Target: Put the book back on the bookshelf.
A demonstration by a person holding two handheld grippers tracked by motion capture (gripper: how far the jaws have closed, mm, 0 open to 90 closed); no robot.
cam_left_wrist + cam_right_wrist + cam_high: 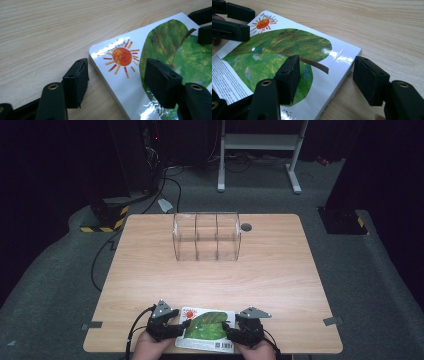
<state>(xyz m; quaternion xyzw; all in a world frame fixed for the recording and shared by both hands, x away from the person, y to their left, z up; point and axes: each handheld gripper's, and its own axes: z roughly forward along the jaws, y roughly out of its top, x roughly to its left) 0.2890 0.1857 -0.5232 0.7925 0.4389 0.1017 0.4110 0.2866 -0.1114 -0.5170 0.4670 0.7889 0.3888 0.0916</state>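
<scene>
A glossy board book (209,327) lies flat near the table's front edge, its white cover showing a green leaf and an orange sun (121,56). My left gripper (181,326) straddles the book's left edge (116,75). One pad rests on the wood beside the book (107,82) and the other hovers over the cover, so the jaws are open. My right gripper (231,329) straddles the right edge (327,75) of the book (274,50) the same way, open, with a gap at the outer pad. Each gripper shows far off in the other's view.
A clear plastic box (206,236) with three compartments stands at the back middle of the wooden table (270,270). A small grey round cap (246,227) sits beside it. Behind the table are a white stand (260,150) and cables on the floor.
</scene>
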